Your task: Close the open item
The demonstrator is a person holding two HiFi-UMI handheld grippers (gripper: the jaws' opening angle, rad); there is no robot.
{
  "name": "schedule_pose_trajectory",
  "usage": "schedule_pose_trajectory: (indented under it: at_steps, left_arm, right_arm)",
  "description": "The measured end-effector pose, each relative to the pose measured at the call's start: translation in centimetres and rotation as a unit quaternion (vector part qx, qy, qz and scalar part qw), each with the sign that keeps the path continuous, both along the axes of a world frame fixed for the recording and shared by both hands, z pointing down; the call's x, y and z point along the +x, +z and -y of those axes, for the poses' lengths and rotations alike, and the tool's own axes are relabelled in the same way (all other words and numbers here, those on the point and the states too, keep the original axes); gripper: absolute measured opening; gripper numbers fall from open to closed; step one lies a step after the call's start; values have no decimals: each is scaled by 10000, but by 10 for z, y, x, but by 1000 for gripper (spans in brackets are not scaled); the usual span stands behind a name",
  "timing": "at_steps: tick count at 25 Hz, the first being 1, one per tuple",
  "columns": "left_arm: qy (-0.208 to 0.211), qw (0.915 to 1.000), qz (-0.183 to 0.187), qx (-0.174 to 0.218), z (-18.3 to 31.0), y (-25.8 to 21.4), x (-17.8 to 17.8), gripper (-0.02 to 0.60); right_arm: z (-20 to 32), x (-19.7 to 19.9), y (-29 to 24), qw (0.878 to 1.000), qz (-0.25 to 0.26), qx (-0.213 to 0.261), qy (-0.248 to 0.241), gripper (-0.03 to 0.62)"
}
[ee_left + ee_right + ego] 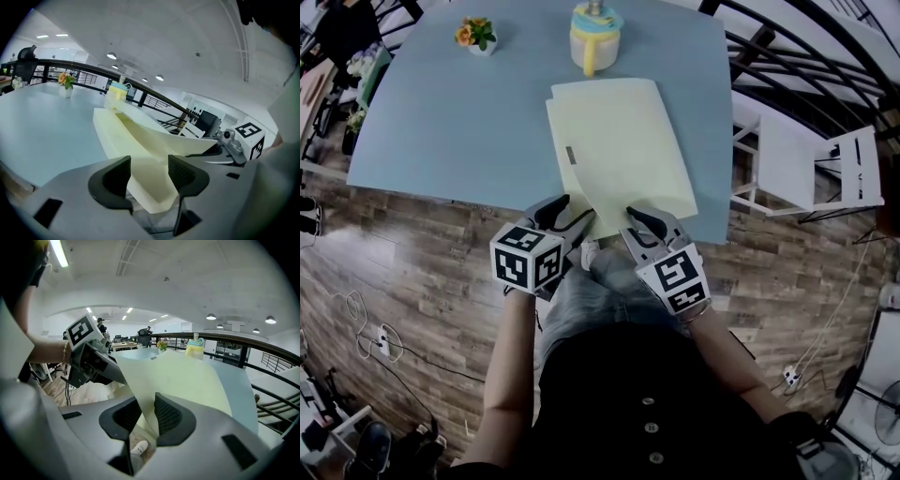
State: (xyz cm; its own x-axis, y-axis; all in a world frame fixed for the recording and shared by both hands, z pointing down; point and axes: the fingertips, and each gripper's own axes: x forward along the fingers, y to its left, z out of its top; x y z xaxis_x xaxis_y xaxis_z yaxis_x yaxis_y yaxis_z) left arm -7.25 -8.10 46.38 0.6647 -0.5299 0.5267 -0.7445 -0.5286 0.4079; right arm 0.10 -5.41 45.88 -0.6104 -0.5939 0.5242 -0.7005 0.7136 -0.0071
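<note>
The pale yellow folder (619, 150) lies on the blue table (459, 122) in the middle of the head view, its near edge hanging just past the table's lower edge, where both claws meet it. The closing is in hand but not done; in the left gripper view the top cover (180, 140) rises clear of the bottom cover (110, 136), with a wedge of gap between them.

The right claw (645, 223) has the top cover's near corner between its jaws; they stand a little spread, wider than the sheet, so it looks slack rather than pinched. The left claw (565, 214) is spread too, with the folder's near left corner between its pads and no squeeze that I can make out.

Next, I judge, the top cover must come down flat onto the bottom one; that calls for letting the corner slip free without dragging the folder off the table, then perhaps a press along the near edge.
</note>
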Motion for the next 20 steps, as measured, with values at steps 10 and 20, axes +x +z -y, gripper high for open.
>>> schedule_pose_trajectory:
  at_steps: [10, 20]
  left_arm:
    - [-320, 9968, -736, -66, 14, -16, -22, 250]
    - [-432, 9925, -1147, -29, 29, -26, -28, 250]
  right_arm:
    - [-1, -3, 11, 9999, -68, -92, -9, 87]
    - [-3, -6, 14, 9998, -146, -121, -49, 94]
